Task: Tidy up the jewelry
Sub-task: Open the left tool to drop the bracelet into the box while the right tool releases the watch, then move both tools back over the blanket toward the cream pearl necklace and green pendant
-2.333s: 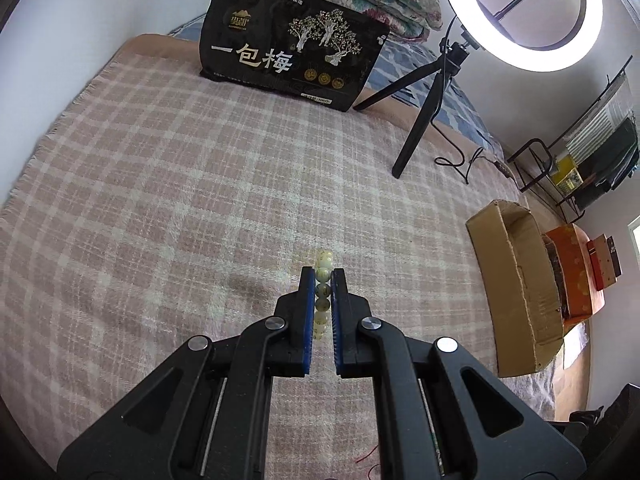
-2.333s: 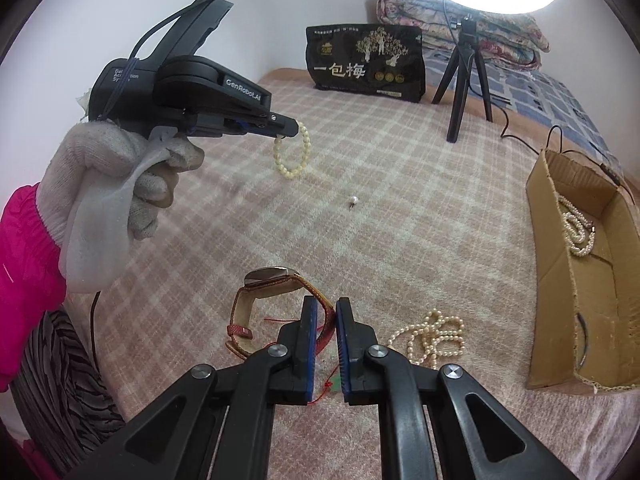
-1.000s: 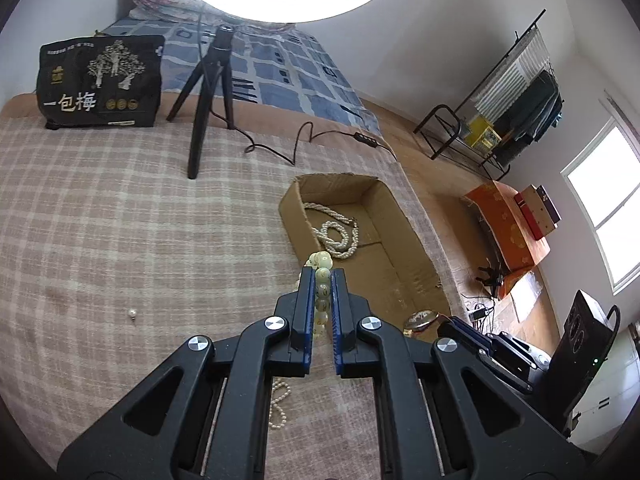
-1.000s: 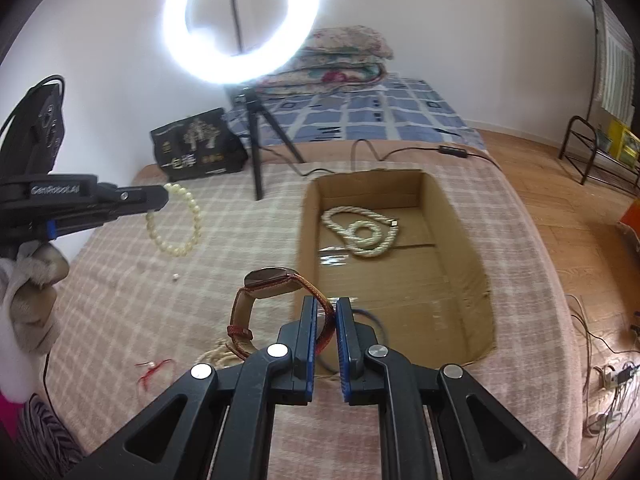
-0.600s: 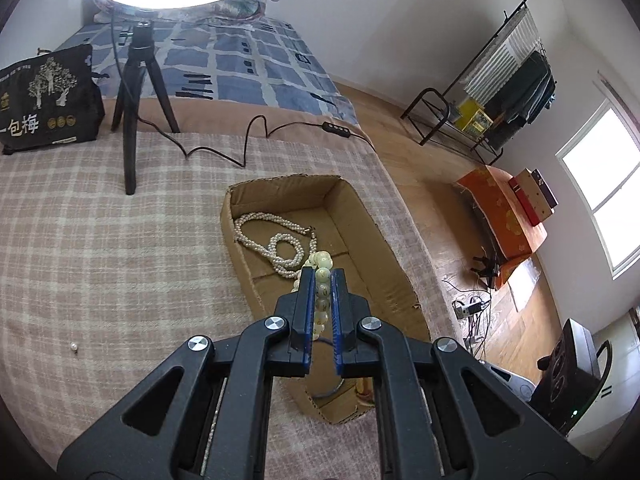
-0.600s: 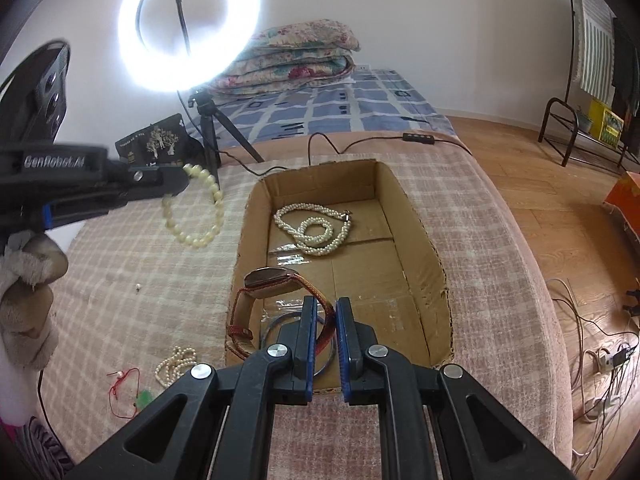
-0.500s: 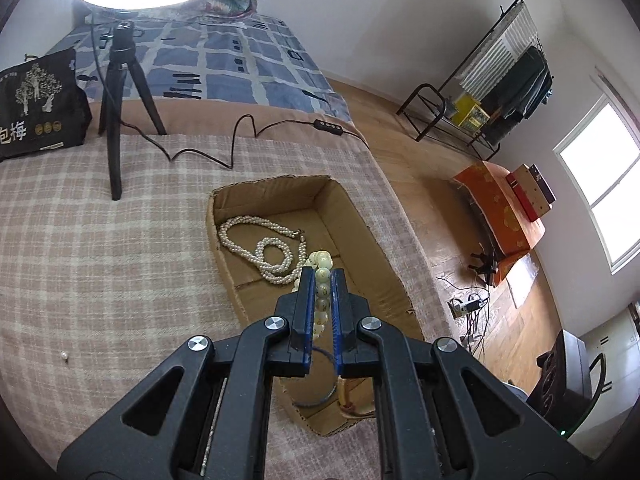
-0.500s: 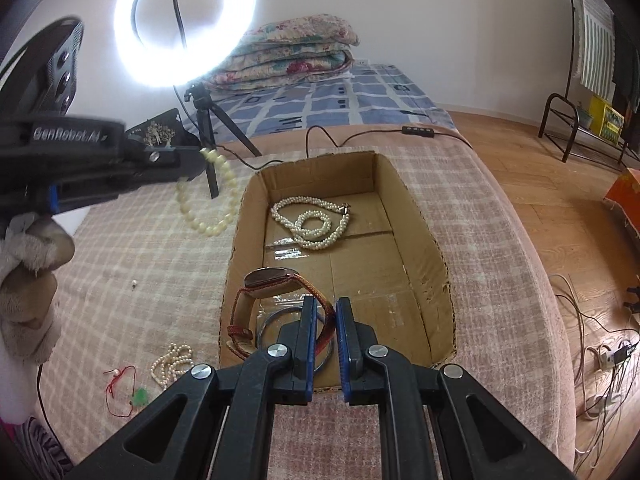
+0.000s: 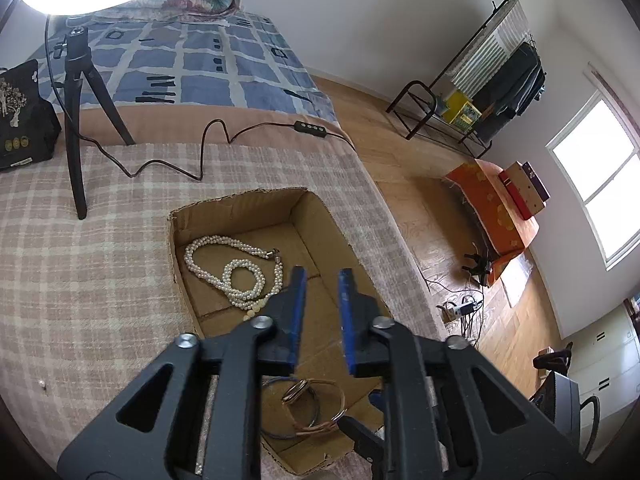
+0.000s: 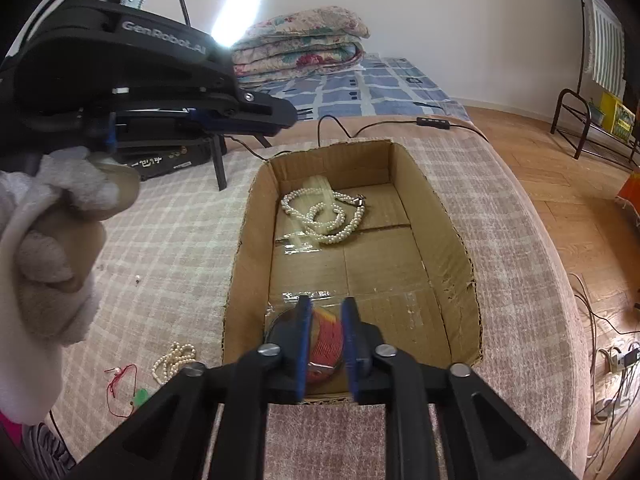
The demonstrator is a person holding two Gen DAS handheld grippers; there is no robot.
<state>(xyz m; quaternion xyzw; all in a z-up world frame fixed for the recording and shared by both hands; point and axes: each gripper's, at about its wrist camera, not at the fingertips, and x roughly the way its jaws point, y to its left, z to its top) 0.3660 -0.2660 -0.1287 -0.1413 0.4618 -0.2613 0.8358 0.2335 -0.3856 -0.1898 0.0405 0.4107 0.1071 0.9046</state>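
An open cardboard box lies on the checked bed cover. A white pearl necklace rests at its far end. My left gripper hovers over the box, jaws opening, nothing between them. The cream bead bracelet shows beside the necklace, and as a pale falling streak in the right wrist view. My right gripper is over the near end, jaws opening. The red-strapped watch is blurred below them, free of the pads.
A ring light tripod with its cable and a black bag stand beyond the box. A loose pearl strand, a red string and a small bead lie left of it. The bed edge drops right of the box.
Both grippers' jaws have parted. The bead bracelet has left the left gripper and dropped into the box; the watch has slipped out of the right gripper. The left gripper moved over the box.
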